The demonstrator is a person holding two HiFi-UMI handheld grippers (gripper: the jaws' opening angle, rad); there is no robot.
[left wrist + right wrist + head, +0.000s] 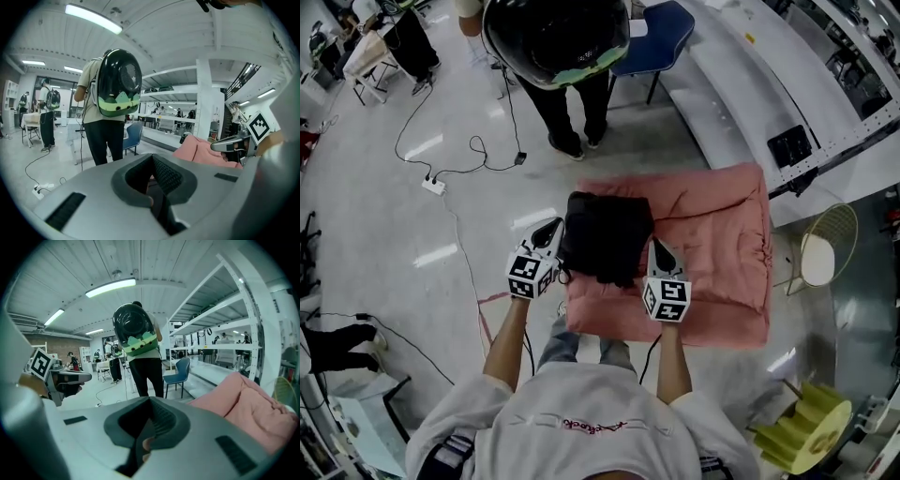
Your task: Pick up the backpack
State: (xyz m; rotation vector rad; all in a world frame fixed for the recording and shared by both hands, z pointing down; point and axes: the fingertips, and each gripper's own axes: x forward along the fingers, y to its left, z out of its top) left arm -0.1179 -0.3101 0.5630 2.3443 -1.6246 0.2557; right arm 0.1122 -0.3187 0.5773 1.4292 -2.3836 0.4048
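A black backpack (605, 234) lies on the near left part of a pink cushion (722, 225) on the floor. My left gripper (551, 231) sits close against the bag's left side, and my right gripper (660, 251) is close against its right side. Both have their jaws shut. I cannot tell whether either one touches the bag or pinches any fabric. In the left gripper view the shut jaws (154, 180) point past the cushion (197, 150), with the right gripper (229, 143) at the right. The right gripper view shows its shut jaws (149, 423) and the cushion (248, 404).
A person wearing a domed black-and-green backpack (558, 37) stands just beyond the cushion. Nearby are a blue chair (661, 33) and long white shelving (769, 84). Cables and a power strip (433, 186) lie on the floor at left. A yellow wire chair (825, 248) stands to the right.
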